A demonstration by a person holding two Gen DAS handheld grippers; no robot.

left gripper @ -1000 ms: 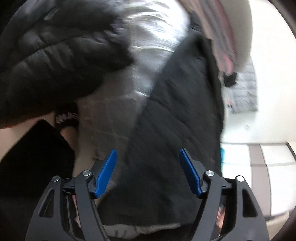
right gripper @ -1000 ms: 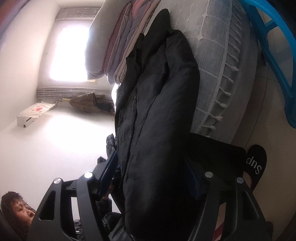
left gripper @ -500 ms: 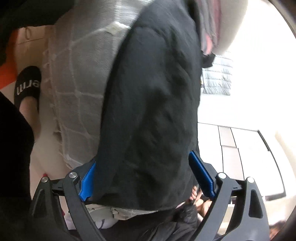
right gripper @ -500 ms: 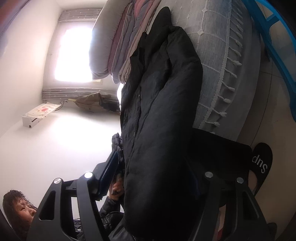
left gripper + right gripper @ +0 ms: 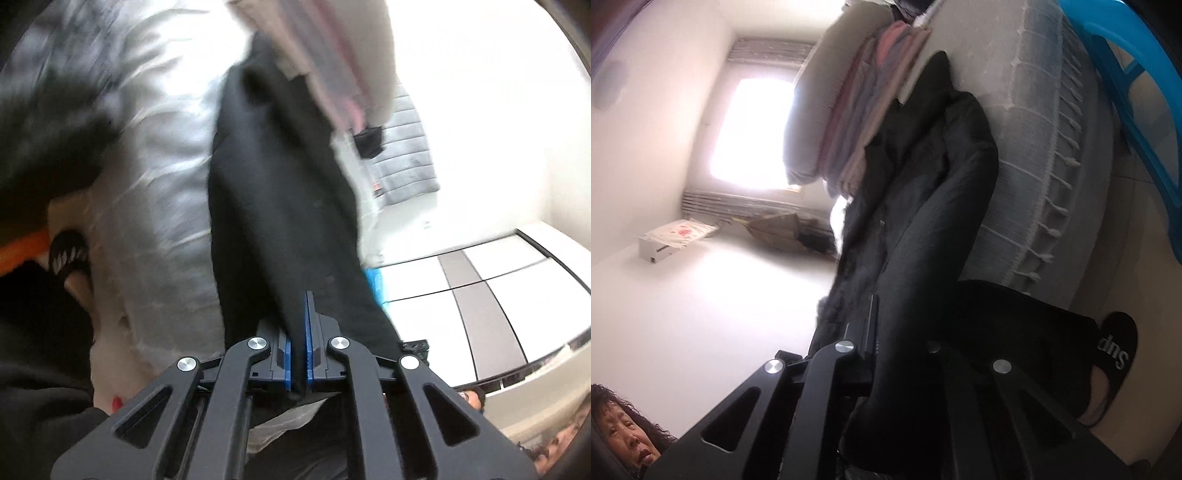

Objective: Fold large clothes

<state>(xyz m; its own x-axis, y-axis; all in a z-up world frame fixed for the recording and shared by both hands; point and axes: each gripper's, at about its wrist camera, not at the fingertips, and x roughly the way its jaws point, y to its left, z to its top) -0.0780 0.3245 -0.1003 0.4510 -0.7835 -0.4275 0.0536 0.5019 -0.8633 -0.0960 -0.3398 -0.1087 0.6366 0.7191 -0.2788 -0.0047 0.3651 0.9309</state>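
A large black padded coat (image 5: 280, 206) lies along a grey checked bed cover (image 5: 159, 177). My left gripper (image 5: 299, 332) is shut on an edge of the coat, its blue pads pinched on the black cloth. In the right wrist view the same coat (image 5: 934, 221) runs up the bed, and my right gripper (image 5: 897, 332) is shut on its near end. The cloth drapes over the right finger and hides it. Another black part of the coat (image 5: 48, 140) shows blurred at the upper left.
A stack of folded pink and grey bedding (image 5: 849, 110) sits beyond the coat. The fringed bed cover edge (image 5: 1045, 206) hangs down. A blue plastic stool (image 5: 1126, 96) stands beside the bed. A foot in a black slipper (image 5: 1115, 347) is on the floor. A bright window (image 5: 753, 125) is far off.
Both grippers have closed on the coat: the jaws stood wide open around the cloth before and are now pinched together. The left view swung and blurred.
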